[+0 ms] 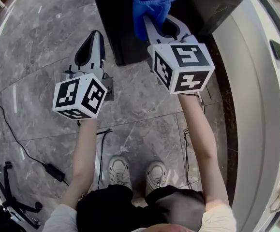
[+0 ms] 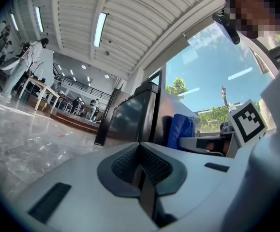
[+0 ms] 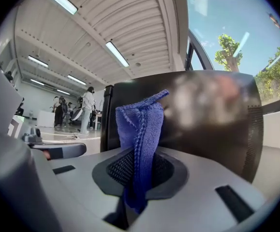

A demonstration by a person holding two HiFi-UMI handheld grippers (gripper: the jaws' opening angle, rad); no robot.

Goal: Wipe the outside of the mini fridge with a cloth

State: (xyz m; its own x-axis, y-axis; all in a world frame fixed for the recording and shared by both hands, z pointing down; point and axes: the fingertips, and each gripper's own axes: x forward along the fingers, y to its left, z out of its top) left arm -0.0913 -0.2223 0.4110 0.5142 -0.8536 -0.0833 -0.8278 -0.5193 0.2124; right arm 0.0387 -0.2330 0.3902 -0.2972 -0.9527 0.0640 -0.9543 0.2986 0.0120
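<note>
Cloth (image 1: 148, 6): blue, pinched in my right gripper (image 1: 165, 25), jaws clamped on its fold.
Left gripper (image 1: 94, 37): jaws pressed together, nothing between them.
Mini fridge (image 1: 207, 4): black, upright, dead ahead of the cloth; possibly touching already, hard to tell.
Nearer tool: right, so it wipes.

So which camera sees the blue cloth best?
The right gripper view: the blue cloth stands large and centred, pinched in the right gripper. The head view shows it bunched up by the mini fridge; the left gripper view shows a small blue patch.
</note>
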